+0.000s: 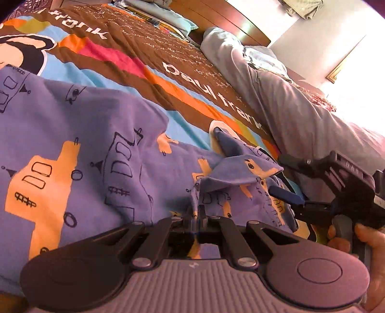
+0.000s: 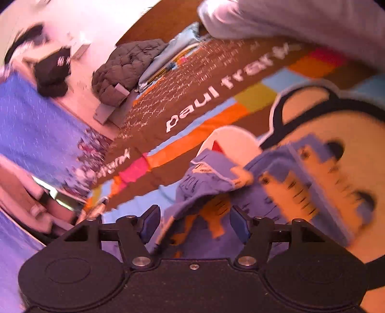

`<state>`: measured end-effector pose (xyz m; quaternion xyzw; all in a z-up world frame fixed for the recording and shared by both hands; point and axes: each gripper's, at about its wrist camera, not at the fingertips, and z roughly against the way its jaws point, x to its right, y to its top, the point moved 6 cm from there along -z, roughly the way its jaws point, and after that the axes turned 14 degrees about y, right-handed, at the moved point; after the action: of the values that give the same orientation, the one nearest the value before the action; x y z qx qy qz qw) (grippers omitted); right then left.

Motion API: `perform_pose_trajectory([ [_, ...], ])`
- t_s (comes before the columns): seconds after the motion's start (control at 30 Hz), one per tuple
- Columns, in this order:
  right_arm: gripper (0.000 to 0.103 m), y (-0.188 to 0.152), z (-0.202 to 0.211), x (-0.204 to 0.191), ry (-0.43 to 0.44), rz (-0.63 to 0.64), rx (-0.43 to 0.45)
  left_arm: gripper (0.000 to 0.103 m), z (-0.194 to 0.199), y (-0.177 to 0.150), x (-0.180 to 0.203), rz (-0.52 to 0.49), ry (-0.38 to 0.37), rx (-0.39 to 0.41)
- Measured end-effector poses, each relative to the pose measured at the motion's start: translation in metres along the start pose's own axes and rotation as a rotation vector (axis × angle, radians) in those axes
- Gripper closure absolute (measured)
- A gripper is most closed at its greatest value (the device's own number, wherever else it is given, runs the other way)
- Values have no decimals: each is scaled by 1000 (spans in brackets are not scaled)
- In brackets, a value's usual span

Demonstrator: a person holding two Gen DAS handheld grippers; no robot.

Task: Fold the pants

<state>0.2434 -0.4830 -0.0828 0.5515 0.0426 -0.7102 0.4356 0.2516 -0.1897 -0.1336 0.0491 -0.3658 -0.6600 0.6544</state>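
Observation:
The purple pants [image 1: 79, 149] with orange bus prints lie spread on the bedspread. My left gripper [image 1: 196, 220] is shut on a fold of the pants at their near edge. My right gripper [image 2: 196, 225] is open, its blue pads [image 2: 151, 222] on either side of a raised bunch of the pants [image 2: 211, 175]. In the left wrist view the right gripper [image 1: 292, 192] sits at the pants' right edge with its blue pad showing.
A colourful bedspread [image 1: 168, 79] with "paul frank" lettering covers the bed. A grey blanket roll [image 1: 276, 91] lies along the far right. A grey quilted jacket [image 2: 125, 69] and pale blue pillows [image 2: 173, 50] lie at the head end. A wooden headboard [image 1: 228, 19] stands behind.

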Motion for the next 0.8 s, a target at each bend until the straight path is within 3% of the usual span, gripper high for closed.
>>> perform_pose_trajectory([
  [0.1,35,8,0,6,40,-73,56,102,0,0,0,-9,7,2],
  [0.17,36,18,0,13,-11,-91,105,102,0,1,1,-1,5,0],
  [0.23,48,25,-5,19,-70,-100,120,102,2,3,-2,36,-2,-6],
  [0.37,103,32,-10,23,-93,-119,138,102,11,11,-2,59,30,10],
  [0.5,103,36,4,14,-51,-79,198,102,26,18,12,-9,66,53],
  [0.63,103,36,23,10,-94,-25,207,102,33,19,23,-64,122,69],
  [0.67,102,33,25,13,-100,-45,193,102,33,18,24,-74,136,67],
  [0.73,79,24,22,25,-88,-130,144,102,32,16,22,-69,143,61],
  [0.77,48,20,19,31,-72,-181,122,102,33,15,20,-59,148,60],
  [0.8,27,16,19,34,-58,-218,109,102,32,15,18,-50,150,59],
])
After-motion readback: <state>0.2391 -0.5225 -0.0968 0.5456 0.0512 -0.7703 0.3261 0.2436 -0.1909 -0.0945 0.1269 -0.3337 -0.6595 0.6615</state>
